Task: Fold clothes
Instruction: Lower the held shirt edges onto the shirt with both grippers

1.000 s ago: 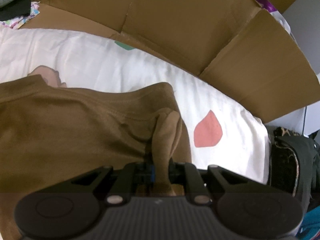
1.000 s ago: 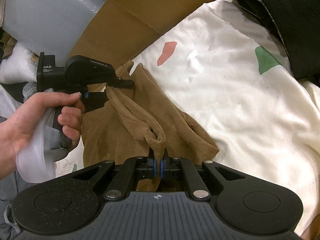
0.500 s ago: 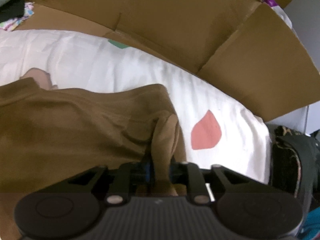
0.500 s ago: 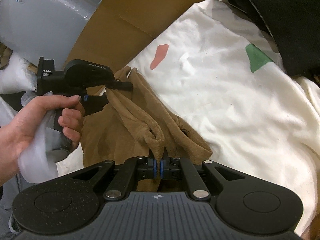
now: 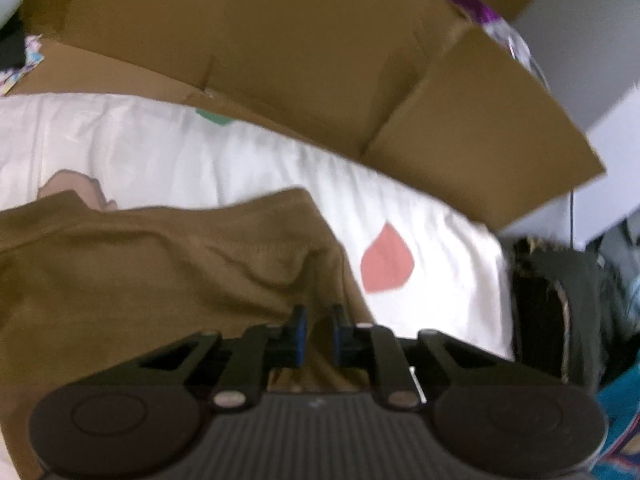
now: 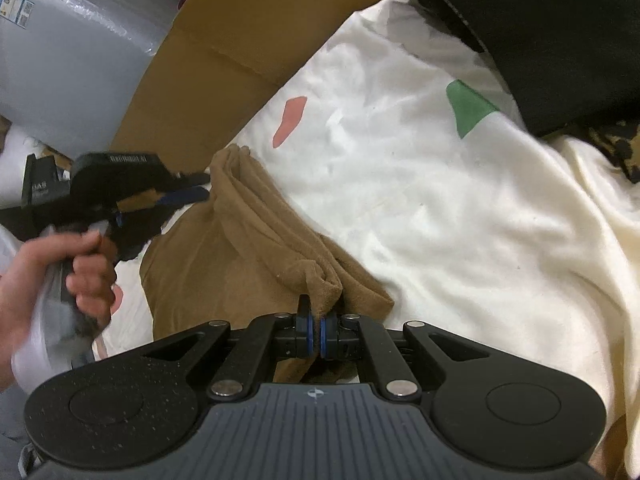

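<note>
The brown garment (image 6: 248, 256) is a soft, slightly fuzzy tan piece, lying on a white bed sheet (image 6: 460, 208) that has a pink blotch and a green one printed on it. It's folded over on itself: along its right edge there's a thick stacked fold that runs from the near side up to a rounded far corner, and you can see several layers in that edge. The flat part to the left is fairly smooth, with a few soft wrinkles.

The right gripper (image 6: 318, 338) is pinched tight on the near corner of that folded edge, and a little tuft of fabric pokes up between its blue pads.

The left gripper (image 5: 318, 336) has just been closing, and its jaws stand a little apart with a ridge of the brown fabric between them; the shot is blurry, so I can't tell if the pads actually press on it. In the right wrist view that gripper is at the far left edge of the garment, gripped by a hand (image 6: 60, 276).

A flattened cardboard box (image 5: 320, 60) lines the far side of the bed, and dark clothes (image 6: 560, 32) are piled at the far right.
</note>
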A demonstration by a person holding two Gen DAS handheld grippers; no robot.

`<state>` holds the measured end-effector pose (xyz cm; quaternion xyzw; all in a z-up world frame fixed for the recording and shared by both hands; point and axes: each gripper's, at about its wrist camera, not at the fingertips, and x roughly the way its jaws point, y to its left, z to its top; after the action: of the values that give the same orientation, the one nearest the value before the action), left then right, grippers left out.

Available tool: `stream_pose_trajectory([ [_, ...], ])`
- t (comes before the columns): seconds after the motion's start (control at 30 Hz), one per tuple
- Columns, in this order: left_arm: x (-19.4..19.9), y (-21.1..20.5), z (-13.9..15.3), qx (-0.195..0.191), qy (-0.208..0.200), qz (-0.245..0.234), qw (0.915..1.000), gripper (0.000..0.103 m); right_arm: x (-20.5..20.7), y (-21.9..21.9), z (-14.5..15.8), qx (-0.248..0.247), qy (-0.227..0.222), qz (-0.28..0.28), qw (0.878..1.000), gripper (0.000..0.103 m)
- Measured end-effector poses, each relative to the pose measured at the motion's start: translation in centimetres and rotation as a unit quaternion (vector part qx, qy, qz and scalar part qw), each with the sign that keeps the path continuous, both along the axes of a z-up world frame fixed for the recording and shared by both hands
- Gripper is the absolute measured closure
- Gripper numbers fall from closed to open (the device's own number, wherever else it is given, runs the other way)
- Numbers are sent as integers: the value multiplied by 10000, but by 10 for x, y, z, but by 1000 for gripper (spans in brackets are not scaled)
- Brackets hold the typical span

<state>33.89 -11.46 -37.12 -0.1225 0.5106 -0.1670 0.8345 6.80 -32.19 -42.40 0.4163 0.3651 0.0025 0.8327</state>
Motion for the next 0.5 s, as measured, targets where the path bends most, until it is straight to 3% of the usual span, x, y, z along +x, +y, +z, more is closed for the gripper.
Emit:
stream_pose_trajectory([
  [0.23, 13, -22, -29, 166, 149, -282, 9994, 93, -6, 1, 4, -207, -43, -60, 9998, 103],
  [0.3, 19, -22, -35, 215, 142, -272, 9993, 100, -5, -1, -2, -126, 52, -77, 9999, 103],
  [0.5, 36, -12, -25, 467, -44, -174, 9987, 100, -4, -8, -9, 150, 233, -173, 9995, 101],
])
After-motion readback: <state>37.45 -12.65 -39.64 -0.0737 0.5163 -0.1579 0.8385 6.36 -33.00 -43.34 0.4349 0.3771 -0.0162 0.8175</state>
